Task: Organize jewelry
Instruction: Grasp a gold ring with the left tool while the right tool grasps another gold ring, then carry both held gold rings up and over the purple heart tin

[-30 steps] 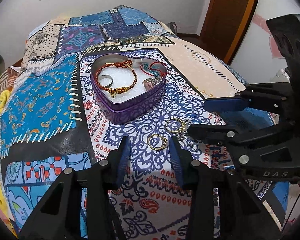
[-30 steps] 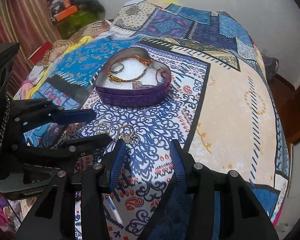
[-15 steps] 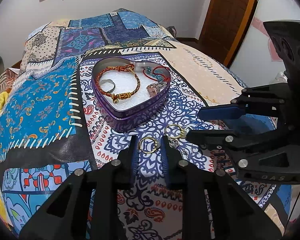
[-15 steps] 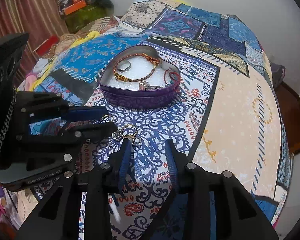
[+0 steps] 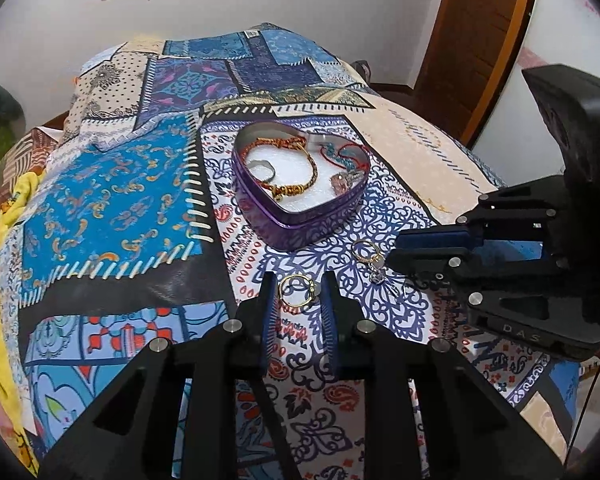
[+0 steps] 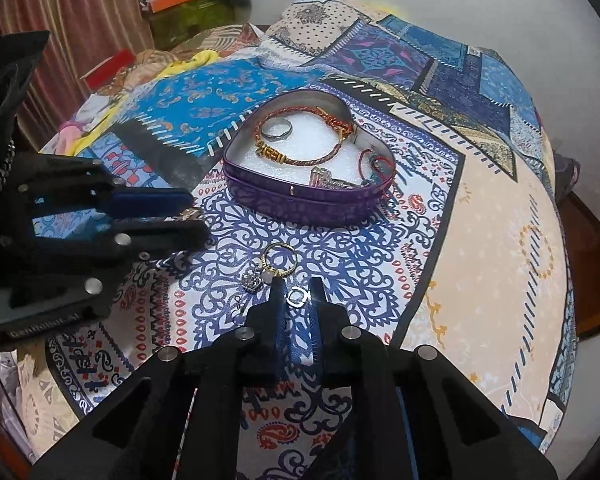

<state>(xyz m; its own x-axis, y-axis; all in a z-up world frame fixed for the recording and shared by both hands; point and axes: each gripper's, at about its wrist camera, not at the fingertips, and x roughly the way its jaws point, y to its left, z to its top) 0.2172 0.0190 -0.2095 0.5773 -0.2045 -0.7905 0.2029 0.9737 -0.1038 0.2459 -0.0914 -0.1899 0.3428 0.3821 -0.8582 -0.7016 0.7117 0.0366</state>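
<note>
Left wrist view: left gripper [image 5: 298, 298] low over the patterned bedspread [image 5: 112, 200], jaws narrowed around a gold ring [image 5: 296, 290] that sits between the blue pads and looks touched on both sides; a firm pinch cannot be confirmed. Purple heart-shaped tin [image 5: 300, 184] stands beyond it on the bed, open, white lining, holding an orange-gold braided bracelet [image 5: 296, 168], a silver ring [image 5: 262, 168], a red cord bracelet [image 5: 348, 158] and a pink-stone piece [image 5: 342, 182]. Second gold ring with charms [image 5: 366, 256] lies just in front of the tin, right of the left gripper. Right gripper [image 5: 404, 246] comes in from the right, tips next to those charms, narrow gap. Wooden door [image 5: 476, 40] behind. Right wrist view: right gripper [image 6: 298, 298] jaws narrow, a small silver square-ish charm [image 6: 298, 297] between the pads; gold ring [image 6: 280, 258] and a silver crown-like charm [image 6: 252, 280] just ahead of the tips, apparently linked. Tin [image 6: 308, 196] farther ahead, same contents: braided bracelet [image 6: 300, 136], silver ring [image 6: 276, 130]. Left gripper [image 6: 192, 220] at left, jaws close together, bit of gold showing at its tips. Striped curtain [image 6: 80, 20] at far left.
</note>
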